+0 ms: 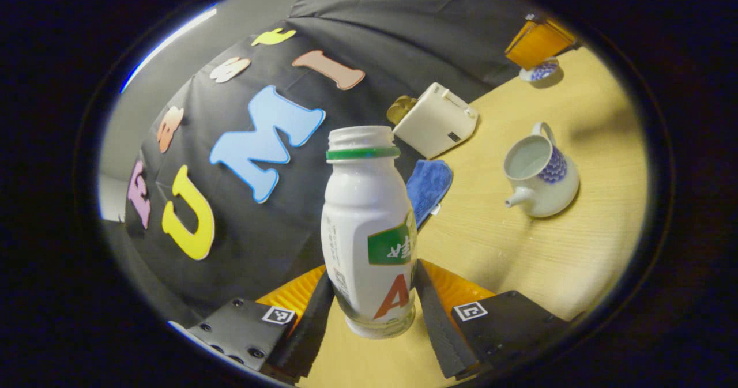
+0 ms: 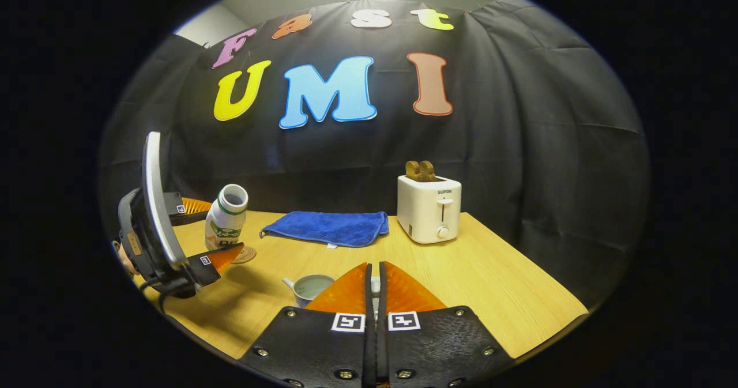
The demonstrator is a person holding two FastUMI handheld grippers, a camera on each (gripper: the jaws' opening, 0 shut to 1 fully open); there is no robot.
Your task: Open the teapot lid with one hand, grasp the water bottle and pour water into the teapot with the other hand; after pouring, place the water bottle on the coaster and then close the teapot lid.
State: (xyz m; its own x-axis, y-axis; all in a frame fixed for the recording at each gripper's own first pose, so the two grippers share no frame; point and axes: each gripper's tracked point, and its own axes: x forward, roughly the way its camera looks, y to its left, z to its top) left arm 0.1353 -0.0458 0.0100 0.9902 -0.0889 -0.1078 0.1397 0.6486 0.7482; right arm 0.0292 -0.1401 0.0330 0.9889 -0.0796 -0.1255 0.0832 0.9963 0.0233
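Left hand-held gripper (image 1: 373,296) around smooth plastic bottle (image 1: 369,226)

The water bottle (image 1: 369,232) is white with a green neck ring, a green label patch and a large orange-red letter. The teapot (image 1: 541,176) is white with a blue scale-like pattern on its side, standing on the pale yellow wood-grain surface (image 1: 576,249). A blue cloth (image 2: 328,228) lies near a cream-white toaster (image 2: 429,208) holding brown toast (image 2: 420,170).

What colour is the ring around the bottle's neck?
Green; the bottle shows it best in the left gripper view.
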